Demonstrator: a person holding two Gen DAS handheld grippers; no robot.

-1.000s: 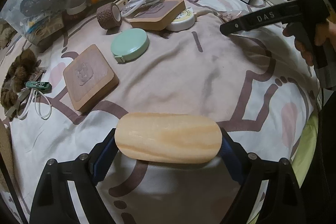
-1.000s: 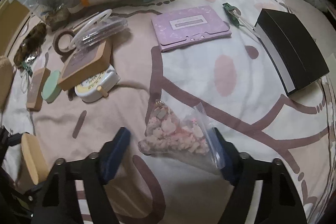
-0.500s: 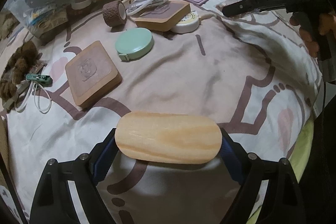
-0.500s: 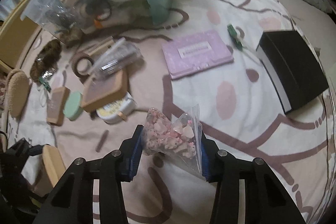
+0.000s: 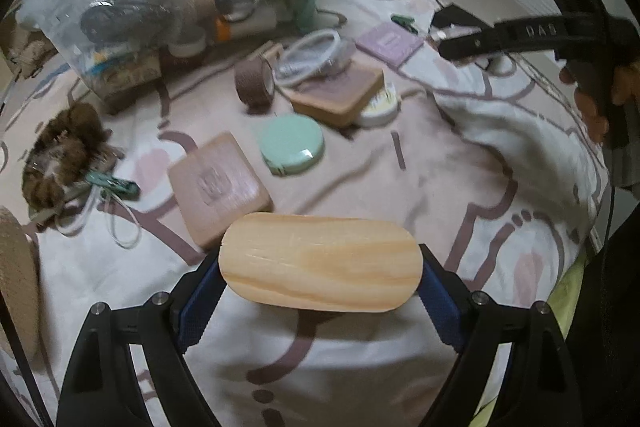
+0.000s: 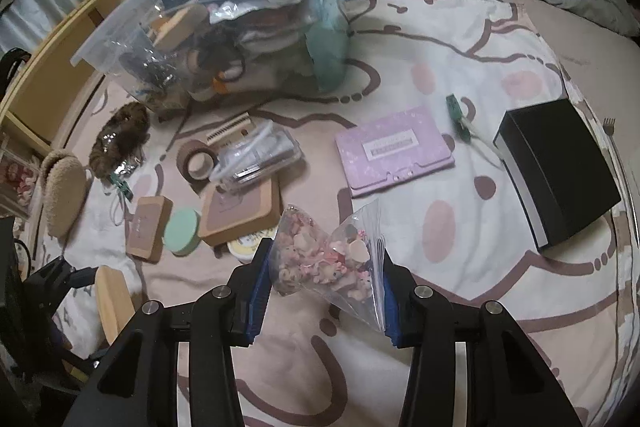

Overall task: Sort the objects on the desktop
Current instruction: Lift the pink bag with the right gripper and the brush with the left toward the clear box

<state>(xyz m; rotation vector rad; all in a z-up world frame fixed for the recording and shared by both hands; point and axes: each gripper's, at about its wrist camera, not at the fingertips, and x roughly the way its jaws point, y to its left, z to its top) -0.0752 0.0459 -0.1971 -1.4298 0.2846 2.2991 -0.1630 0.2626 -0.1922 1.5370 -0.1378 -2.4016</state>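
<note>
Both grippers are rising from the bed [image 6: 500,347] since the earlier frames, and the right gripper [image 6: 324,275], whose fingers have just been closing, is now pinching the clear bag of pink trinkets [image 6: 320,259] and carrying it clear of the blanket. Fingers of the left gripper [image 5: 320,291] are clamping the oval wooden block [image 5: 320,261] by its two rounded ends, also lifted off the bed. Sorting is only partly advanced: the clear plastic bin [image 6: 224,27] near the far left corner of the bed is already holding many items, while much is lying loose on the blanket, including two square wooden coasters [image 5: 218,183], the mint round case [image 5: 292,145], the brown tape roll [image 5: 254,83], the purple wallet [image 6: 394,151] and the black box [image 6: 560,171] toward the right edge. Presumably both held items are heading for the bin.
</note>
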